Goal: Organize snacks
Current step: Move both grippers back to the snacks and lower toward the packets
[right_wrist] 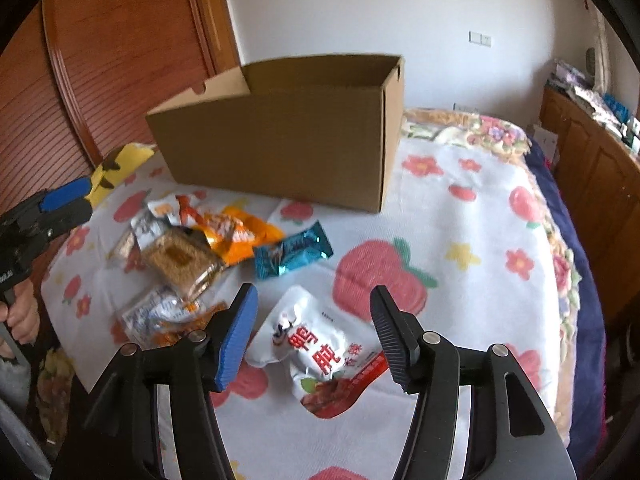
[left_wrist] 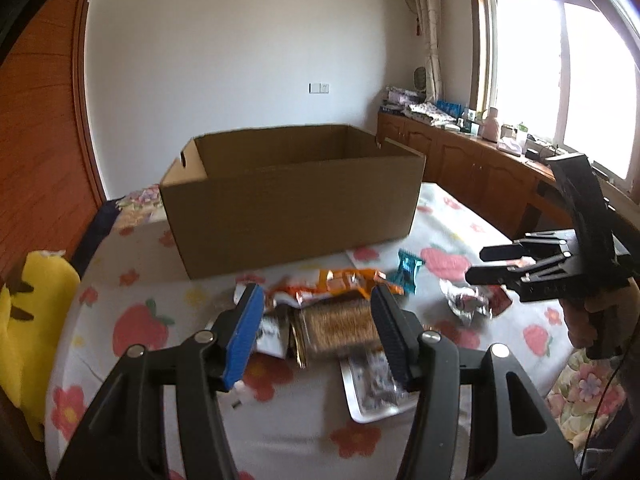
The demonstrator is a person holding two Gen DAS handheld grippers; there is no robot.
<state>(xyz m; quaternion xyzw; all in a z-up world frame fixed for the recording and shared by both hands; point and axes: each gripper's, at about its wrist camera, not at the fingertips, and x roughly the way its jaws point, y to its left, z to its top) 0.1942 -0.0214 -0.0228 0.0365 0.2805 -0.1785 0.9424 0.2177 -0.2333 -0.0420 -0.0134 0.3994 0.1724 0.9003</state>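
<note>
A flowered blanket (right_wrist: pixel 460 216) covers the bed and carries everything. An open cardboard box (right_wrist: pixel 280 148) stands toward its far edge, top flaps out of the way. In front of the box, nearer the left edge, lies a loose pile of snacks: an orange packet (right_wrist: pixel 240 236), a brown cracker pack (right_wrist: pixel 180 260) and a silver packet (right_wrist: pixel 156 312) overlapping one another. A teal wrapper (right_wrist: pixel 294 254) lies just beside the pile. A white pouch (right_wrist: pixel 320 352) with red print lies apart, toward the near edge. The left gripper (left_wrist: pixel 316 332) hangs over the cracker pack, jaws wide, holding nothing. The right gripper (right_wrist: pixel 314 332) hangs over the white pouch, jaws wide, holding nothing.
</note>
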